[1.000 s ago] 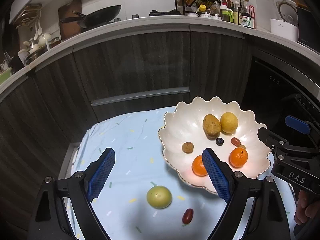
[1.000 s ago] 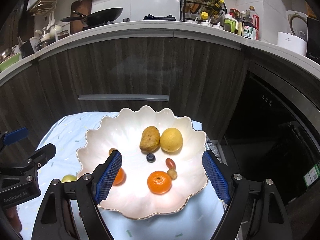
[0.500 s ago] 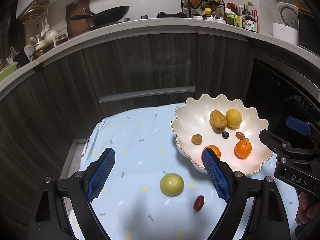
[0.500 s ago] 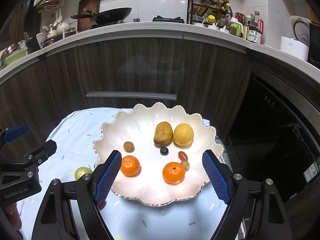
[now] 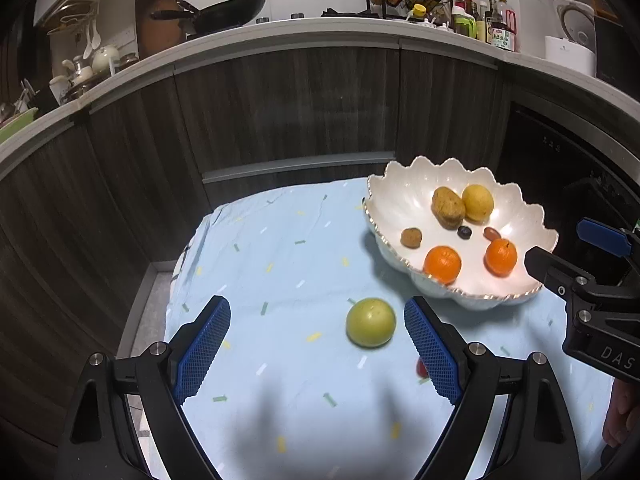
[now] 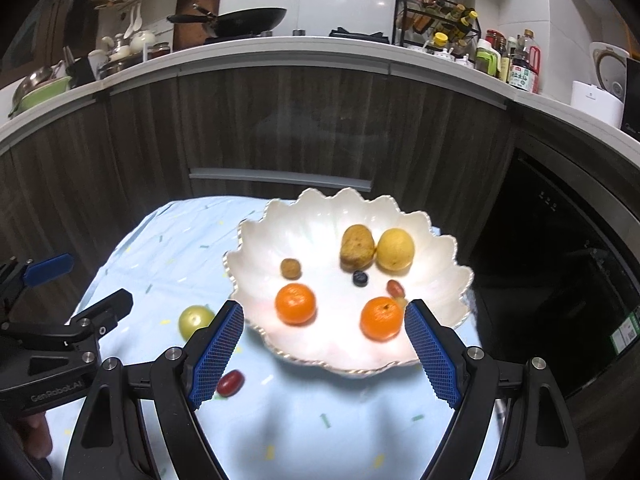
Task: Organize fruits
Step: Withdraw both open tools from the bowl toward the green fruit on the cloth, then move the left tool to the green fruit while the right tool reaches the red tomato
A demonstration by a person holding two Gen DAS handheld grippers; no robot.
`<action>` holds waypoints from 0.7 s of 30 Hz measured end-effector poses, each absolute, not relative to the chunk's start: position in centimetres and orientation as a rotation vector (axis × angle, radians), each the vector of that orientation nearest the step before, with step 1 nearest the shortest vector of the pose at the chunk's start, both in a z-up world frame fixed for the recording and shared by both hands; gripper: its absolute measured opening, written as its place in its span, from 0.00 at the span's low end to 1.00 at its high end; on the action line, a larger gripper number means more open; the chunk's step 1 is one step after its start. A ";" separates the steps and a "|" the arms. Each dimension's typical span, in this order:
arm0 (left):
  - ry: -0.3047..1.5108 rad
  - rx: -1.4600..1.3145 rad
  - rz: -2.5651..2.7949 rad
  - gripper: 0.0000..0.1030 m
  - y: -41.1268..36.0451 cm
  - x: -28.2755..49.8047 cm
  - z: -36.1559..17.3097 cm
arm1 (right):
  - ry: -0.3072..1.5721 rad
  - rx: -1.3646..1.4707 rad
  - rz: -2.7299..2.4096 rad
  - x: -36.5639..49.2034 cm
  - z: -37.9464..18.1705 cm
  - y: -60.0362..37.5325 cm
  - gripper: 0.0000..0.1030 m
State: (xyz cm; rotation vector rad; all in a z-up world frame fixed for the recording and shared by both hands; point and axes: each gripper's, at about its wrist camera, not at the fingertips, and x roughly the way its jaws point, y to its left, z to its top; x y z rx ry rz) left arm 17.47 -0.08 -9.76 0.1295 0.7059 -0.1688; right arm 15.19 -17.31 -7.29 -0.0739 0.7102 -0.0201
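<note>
Low in the left wrist frame, a smooth, round green fruit (image 5: 371, 328) lies on the pale blue cloth (image 5: 280, 264), between the wide-open, empty left gripper (image 5: 316, 344) fingers, nearer the right pad. Right gripper (image 6: 324, 354) gapes empty before the scalloped white bowl (image 6: 440, 256) holding oranges.
</note>
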 end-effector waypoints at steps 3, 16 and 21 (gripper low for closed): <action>0.709 0.136 -0.180 0.87 0.7 17.3 -10.4 | 0.719 -0.072 -0.014 14.9 -7.9 -16.4 0.81; 0.729 0.228 -0.363 0.87 1.9 18.6 -12.6 | 0.805 -0.001 -0.087 14.6 -11.4 -14.0 0.81; 0.739 0.284 -0.420 0.86 1.9 19.8 -13.7 | 0.848 0.009 -0.103 15.0 -12.9 -13.0 0.81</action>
